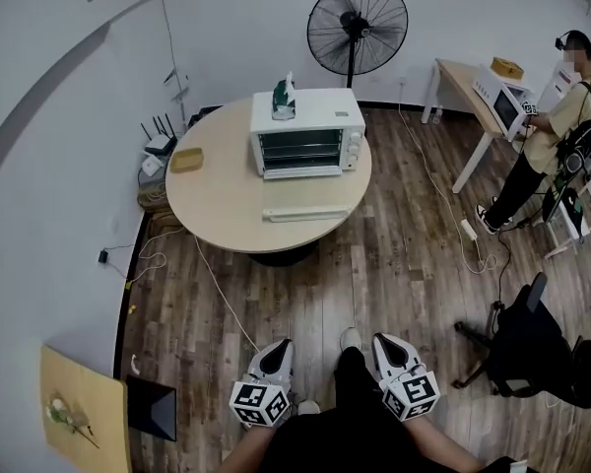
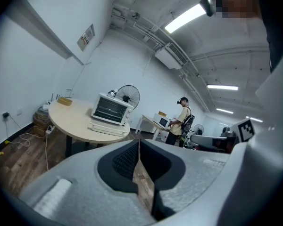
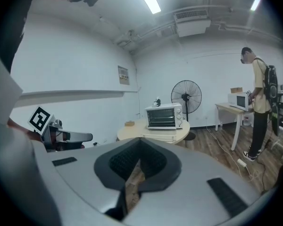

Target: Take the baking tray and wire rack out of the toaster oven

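Standing well back from the round table (image 1: 217, 205), the person holds the left gripper (image 1: 275, 351) and right gripper (image 1: 388, 345) low, both shut and empty, while the toaster oven (image 1: 307, 133), its baking tray and wire rack presumably inside, sits far ahead, long front facing them, slightly nearer the left one.

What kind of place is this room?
Probably a lab or office workroom, not a home kitchen: the toaster oven sits on a round table, cables trail over the wood floor, and another person stands at a desk with a microwave.
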### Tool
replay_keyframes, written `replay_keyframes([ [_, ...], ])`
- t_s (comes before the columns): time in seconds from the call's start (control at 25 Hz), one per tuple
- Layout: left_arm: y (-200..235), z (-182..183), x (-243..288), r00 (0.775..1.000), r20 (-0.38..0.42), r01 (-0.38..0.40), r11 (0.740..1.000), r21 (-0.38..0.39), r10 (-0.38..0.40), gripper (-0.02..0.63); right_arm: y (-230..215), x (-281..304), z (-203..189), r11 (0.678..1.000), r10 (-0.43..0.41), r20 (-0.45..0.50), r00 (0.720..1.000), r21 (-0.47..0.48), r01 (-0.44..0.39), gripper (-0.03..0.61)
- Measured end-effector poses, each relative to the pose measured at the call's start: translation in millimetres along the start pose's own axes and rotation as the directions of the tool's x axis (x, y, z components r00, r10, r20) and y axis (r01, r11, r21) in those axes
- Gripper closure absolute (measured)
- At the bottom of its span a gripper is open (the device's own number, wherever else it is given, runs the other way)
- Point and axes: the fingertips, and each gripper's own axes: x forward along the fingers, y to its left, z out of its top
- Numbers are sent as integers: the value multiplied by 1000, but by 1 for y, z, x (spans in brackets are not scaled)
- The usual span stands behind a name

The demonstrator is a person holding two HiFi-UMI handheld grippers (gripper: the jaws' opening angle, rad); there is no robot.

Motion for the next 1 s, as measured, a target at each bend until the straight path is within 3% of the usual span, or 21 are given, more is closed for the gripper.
replay_keyframes([
  [0.12,-3,14,43,999,-41,17,994,112,-12,592,-28,40,17,1000,26,-8,1000,-4,-26,589],
  [0.2,-5,28,72,998,-55,21,990,138,-13,592,-47,64,29,999,51,-17,999,8,-51,589],
  [0.32,-6,45,115,998,-56,29,996,86,-24,592,-80,96,47,997,72,-29,997,-16,-72,589],
  [0.44,4,58,154,999,-45,-10,1000,-6,10,592,-123,125,65,999,34,-34,999,-25,-35,588],
  [0.52,10,67,174,999,-30,-33,997,-70,31,592,-148,138,76,999,21,-28,999,-25,-22,589],
  [0.72,20,80,220,997,-14,-79,986,-148,78,592,-195,165,79,999,52,-30,998,11,-52,589],
  [1.0,21,94,275,990,-29,-141,976,-165,138,592,-235,200,76,993,113,-53,992,42,-111,589],
])
